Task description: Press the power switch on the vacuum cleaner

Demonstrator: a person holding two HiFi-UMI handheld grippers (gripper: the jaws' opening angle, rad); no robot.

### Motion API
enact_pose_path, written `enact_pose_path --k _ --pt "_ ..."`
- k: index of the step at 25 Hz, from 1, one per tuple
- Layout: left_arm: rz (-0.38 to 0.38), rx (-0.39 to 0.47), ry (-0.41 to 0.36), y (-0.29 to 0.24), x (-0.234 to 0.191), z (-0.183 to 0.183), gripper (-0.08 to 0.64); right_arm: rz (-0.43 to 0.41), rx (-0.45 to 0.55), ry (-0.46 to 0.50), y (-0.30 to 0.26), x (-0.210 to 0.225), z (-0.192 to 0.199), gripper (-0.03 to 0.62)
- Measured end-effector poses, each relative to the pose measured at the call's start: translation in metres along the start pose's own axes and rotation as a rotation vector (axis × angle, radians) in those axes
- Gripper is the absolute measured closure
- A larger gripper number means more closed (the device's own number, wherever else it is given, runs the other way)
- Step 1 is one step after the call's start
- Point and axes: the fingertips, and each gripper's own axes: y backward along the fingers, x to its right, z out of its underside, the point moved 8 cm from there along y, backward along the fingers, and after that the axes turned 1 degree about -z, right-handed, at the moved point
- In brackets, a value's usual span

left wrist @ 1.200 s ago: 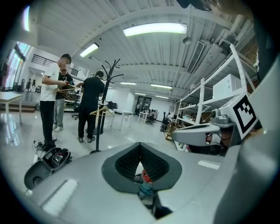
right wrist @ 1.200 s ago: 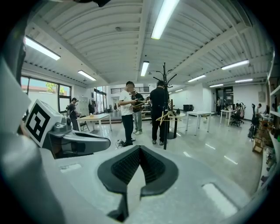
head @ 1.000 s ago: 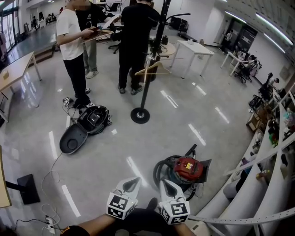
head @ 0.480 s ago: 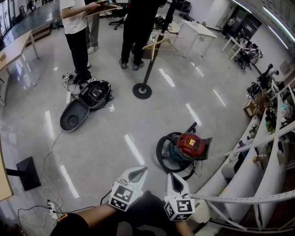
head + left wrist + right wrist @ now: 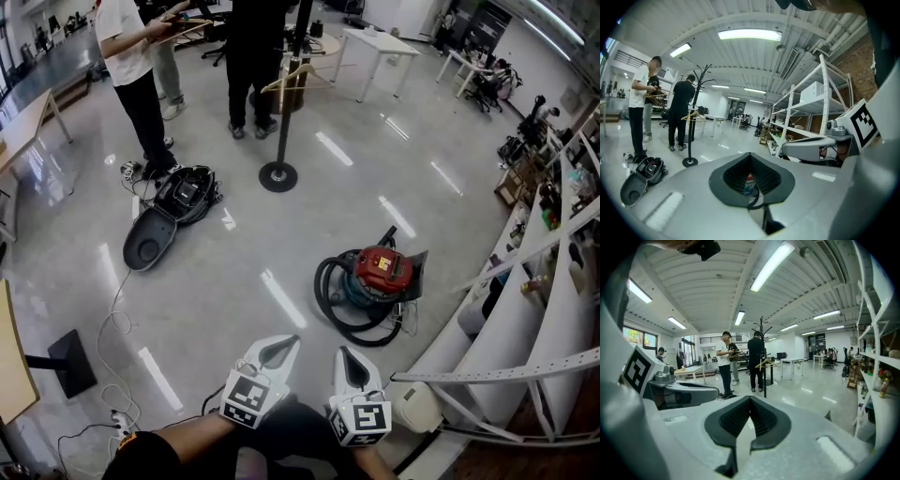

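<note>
The vacuum cleaner [image 5: 380, 272] stands on the shiny floor right of centre in the head view. It has a red top, a teal body and a black hose [image 5: 330, 302] coiled round it. My left gripper [image 5: 279, 347] and right gripper [image 5: 346, 359] hang side by side near the bottom edge, short of the vacuum and apart from it. Both are shut with nothing in them. In the left gripper view a bit of the red and teal vacuum cleaner [image 5: 749, 182] shows through the window between the shut jaws of the left gripper [image 5: 751, 174]. The right gripper [image 5: 750, 420] points across the open floor.
A black open case [image 5: 173, 211] lies on the floor at left by a person's [image 5: 131, 66] feet. A coat stand base [image 5: 278, 176] sits further back. White shelving [image 5: 525, 375] runs along the right. A cable and power strip [image 5: 120, 420] lie at lower left.
The head view has shifted: the vacuum cleaner now sits higher in the picture and further from the grippers. Both grippers stay low and shut.
</note>
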Motion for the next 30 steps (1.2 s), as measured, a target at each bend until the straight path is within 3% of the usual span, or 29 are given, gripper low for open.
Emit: enact_pose_path --k 11,20,30 --pt "-0.052 -0.041 -0.064 0.015 0.078 0.021 0.543 -0.033 0.033 -0.014 0.067 0.024 0.027 0.600" --pt "-0.149 -0.054 -0.055 0.034 0.086 0.034 0.543 -0.084 0.063 0.013 0.077 0.029 0.033 0.600" --pt "-0.140 -0.019 -0.056 0.038 0.072 0.028 0.543 -0.086 0.042 0.019 0.069 0.017 0.027 0.601"
